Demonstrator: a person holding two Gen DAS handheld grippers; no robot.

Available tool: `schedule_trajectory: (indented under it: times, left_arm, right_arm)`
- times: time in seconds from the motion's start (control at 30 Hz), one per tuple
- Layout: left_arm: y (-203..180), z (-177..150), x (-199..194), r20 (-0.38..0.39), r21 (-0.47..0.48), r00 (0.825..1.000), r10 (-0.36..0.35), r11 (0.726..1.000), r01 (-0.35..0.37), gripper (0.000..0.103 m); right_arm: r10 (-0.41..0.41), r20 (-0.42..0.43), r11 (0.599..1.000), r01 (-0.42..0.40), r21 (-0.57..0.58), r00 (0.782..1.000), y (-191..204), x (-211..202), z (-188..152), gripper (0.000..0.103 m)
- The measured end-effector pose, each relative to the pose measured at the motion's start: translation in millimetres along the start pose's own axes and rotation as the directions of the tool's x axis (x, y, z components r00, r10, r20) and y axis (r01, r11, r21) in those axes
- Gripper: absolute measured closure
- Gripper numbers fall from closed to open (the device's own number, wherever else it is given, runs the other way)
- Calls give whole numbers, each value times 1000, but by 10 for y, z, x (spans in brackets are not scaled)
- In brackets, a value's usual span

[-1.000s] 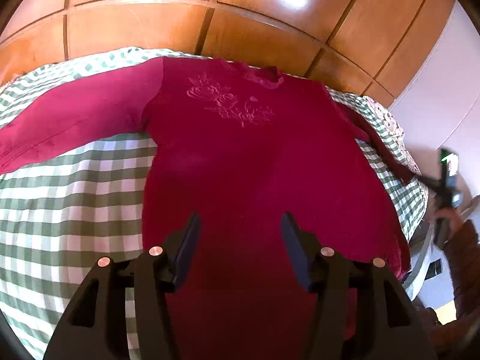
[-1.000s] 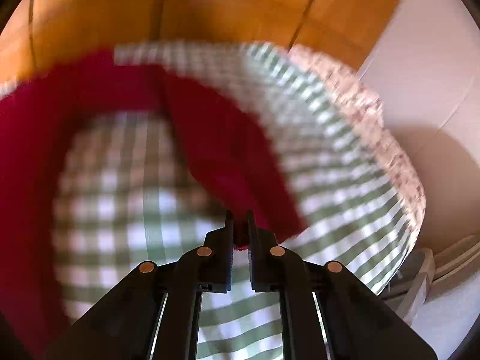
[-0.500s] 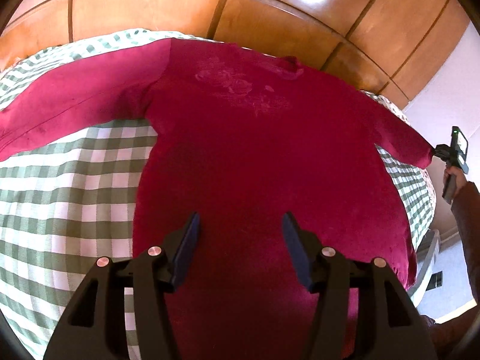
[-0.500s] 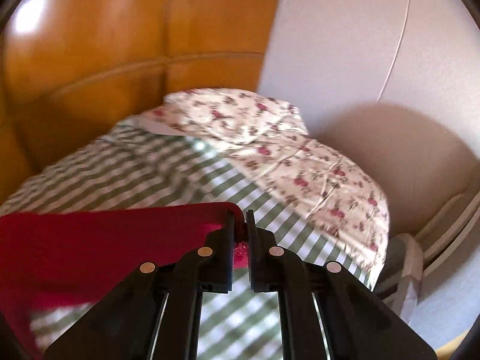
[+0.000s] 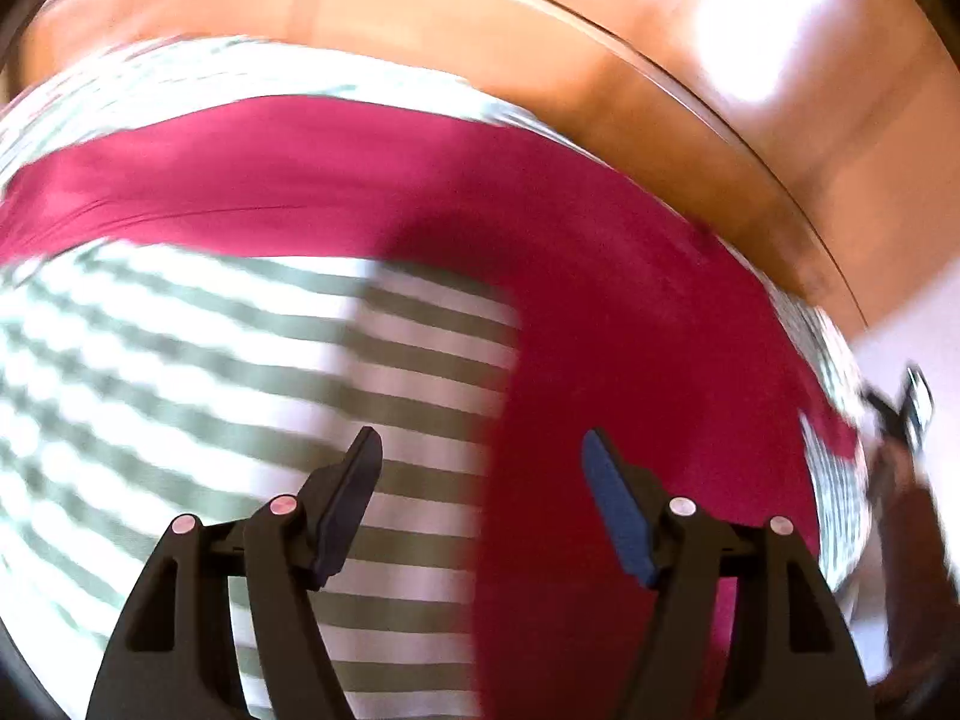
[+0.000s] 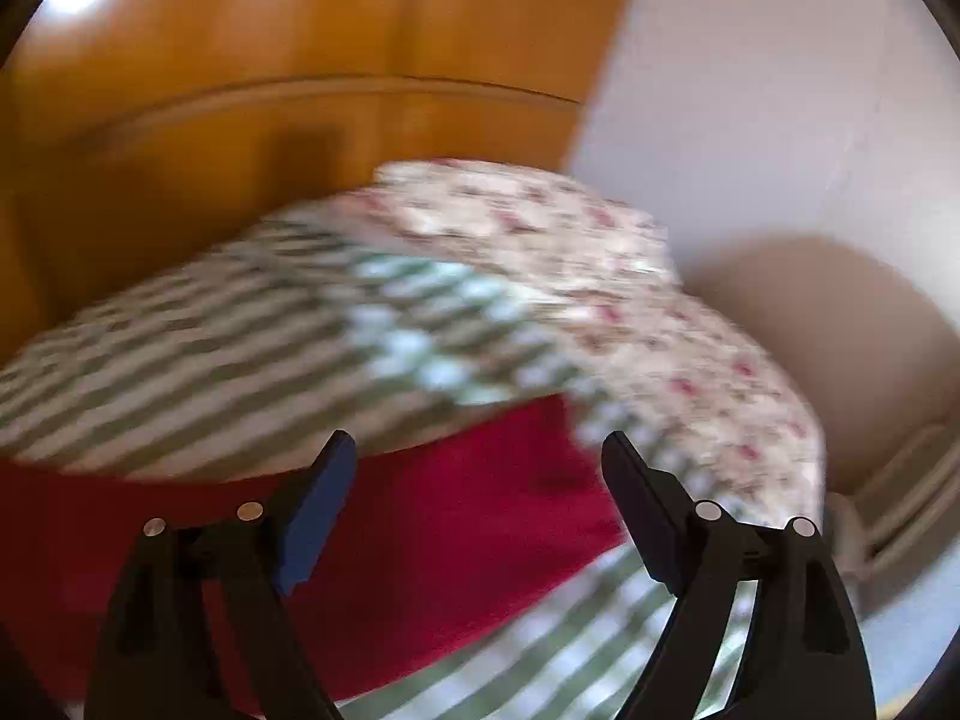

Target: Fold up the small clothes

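A wooden wall [image 5: 600,60] stands behind a bed [image 5: 180,390] covered by a green-and-white checked cloth, with a flowered pillow [image 6: 600,276] at one end. A dark red long-sleeved top [image 5: 630,330] lies spread flat on the bed, one sleeve stretched out across the cloth. The left tool [image 5: 480,468] hangs above the top's side edge: its left finger is over the checked cloth, its right finger over red fabric, jaws wide and just opened further, nothing between them. The right tool [image 6: 477,468] hovers above the other sleeve's end [image 6: 450,510], its jaws just sprung wide apart, with the sleeve lying free on the bed below.
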State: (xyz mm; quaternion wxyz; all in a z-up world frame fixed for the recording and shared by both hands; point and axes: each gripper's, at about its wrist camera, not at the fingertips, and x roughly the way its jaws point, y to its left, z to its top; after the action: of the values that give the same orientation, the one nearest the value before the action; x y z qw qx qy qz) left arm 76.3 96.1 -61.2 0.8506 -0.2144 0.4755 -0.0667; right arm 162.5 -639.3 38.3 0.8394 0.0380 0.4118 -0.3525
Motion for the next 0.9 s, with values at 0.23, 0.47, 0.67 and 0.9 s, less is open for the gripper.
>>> schedule_trajectory:
  times: [0.23,0.47,0.67,0.9]
  left_arm:
    - [1318,208,-459,123,-380,963,240,908,-178,34]
    - [1960,480,-684,167,-463,914,370,848,-259,36]
    - [2223,849,-561,150,-457,885,442,824,-334,36]
    - [2459,962,-391,114,-480,874,473,796,-369,89]
  right_arm:
    - [425,-53,890,-427,-158,904,1361,-785,-637,18]
    - [588,-170,741,-611,-279,791,2566,-1283,-1354,18]
    - [549,-188,743,-579,-337,814,2992,-1304,-1709,16]
    - [531,-197,757,-566,-327,824,2995,-1231,-1788,3]
